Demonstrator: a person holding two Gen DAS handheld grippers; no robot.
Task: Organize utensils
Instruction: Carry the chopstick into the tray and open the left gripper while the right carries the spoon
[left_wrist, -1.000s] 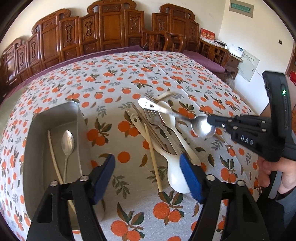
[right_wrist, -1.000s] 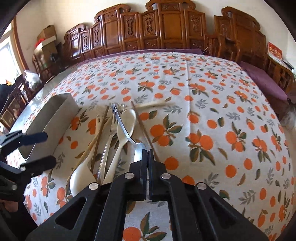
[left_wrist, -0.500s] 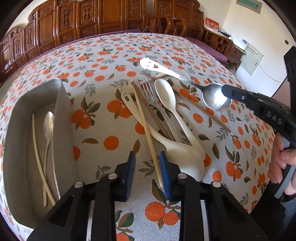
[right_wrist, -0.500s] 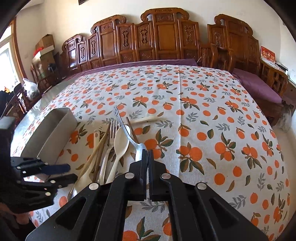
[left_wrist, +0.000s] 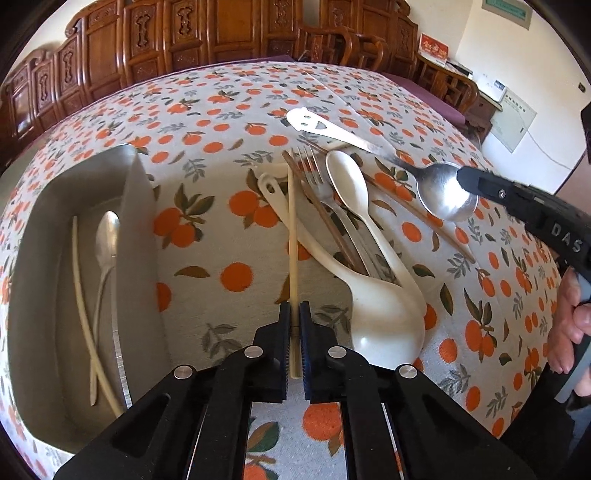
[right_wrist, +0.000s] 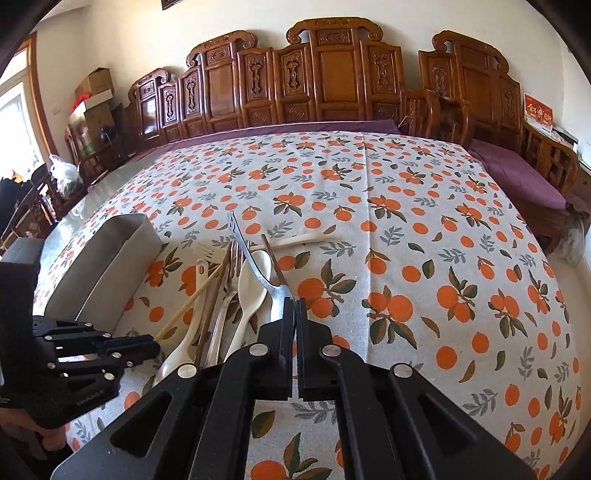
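Observation:
A pile of utensils lies on the orange-print tablecloth: white plastic spoons (left_wrist: 349, 186), a metal fork (left_wrist: 314, 173) and brown chopsticks (left_wrist: 325, 221). My left gripper (left_wrist: 294, 314) is shut on the near end of a cream chopstick (left_wrist: 292, 229) that lies in the pile. My right gripper (right_wrist: 295, 308) is shut on the bowl of a metal spoon (left_wrist: 445, 190), whose handle (right_wrist: 242, 240) is lifted over the pile. The right gripper (left_wrist: 466, 176) also shows in the left wrist view. A grey tray (left_wrist: 142, 236) at the left holds a metal spoon (left_wrist: 105, 240) and a cream chopstick (left_wrist: 79, 291).
The tray (right_wrist: 110, 258) stands left of the pile. Another cream utensil (right_wrist: 295, 242) lies behind the pile. Carved wooden chairs (right_wrist: 325, 85) line the table's far side. The left gripper (right_wrist: 149, 347) shows low at the left in the right wrist view.
My left gripper has moved in toward the pile and closed from wide open onto the cream chopstick. My right gripper has lifted a little with the metal spoon held.

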